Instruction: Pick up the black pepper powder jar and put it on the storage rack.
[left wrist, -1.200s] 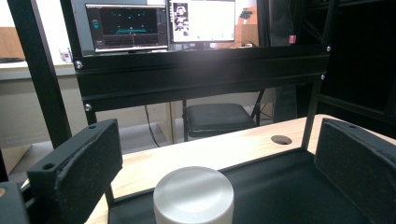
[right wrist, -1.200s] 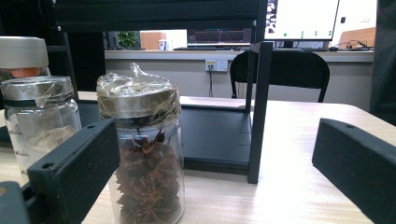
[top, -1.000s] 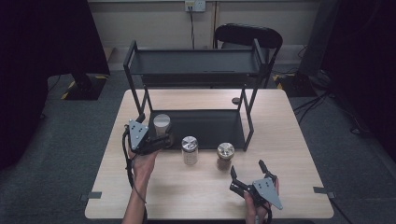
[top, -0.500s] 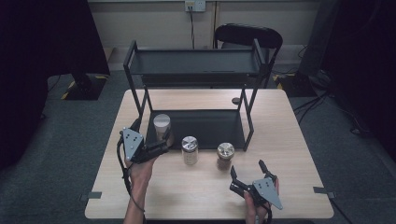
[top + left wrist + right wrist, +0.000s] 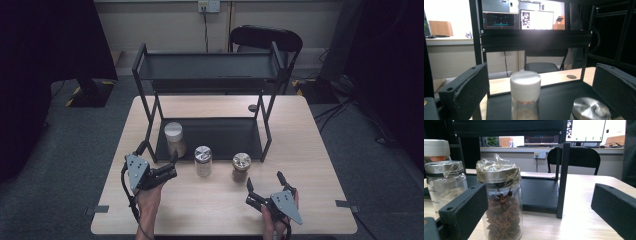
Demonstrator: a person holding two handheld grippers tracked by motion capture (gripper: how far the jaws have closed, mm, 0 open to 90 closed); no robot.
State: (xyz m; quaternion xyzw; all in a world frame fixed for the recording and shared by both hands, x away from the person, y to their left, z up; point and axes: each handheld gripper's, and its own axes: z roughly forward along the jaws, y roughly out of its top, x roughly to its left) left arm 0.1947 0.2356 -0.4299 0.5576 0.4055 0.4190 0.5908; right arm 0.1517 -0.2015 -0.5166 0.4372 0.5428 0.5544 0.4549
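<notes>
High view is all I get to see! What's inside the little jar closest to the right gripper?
Observer: Star anise. In the right gripper view, that jar is packed with dark, star-shaped pods.
Operator: Is its top just shiny metal?
Observer: Not quite. Crinkly clear wrap is stretched over the metal lid.
Operator: Is the left gripper pointing at the white-capped jar?
Observer: Yes. In the left gripper view, the white-capped jar stands centred ahead of the open fingers, and they are not touching it.
</notes>
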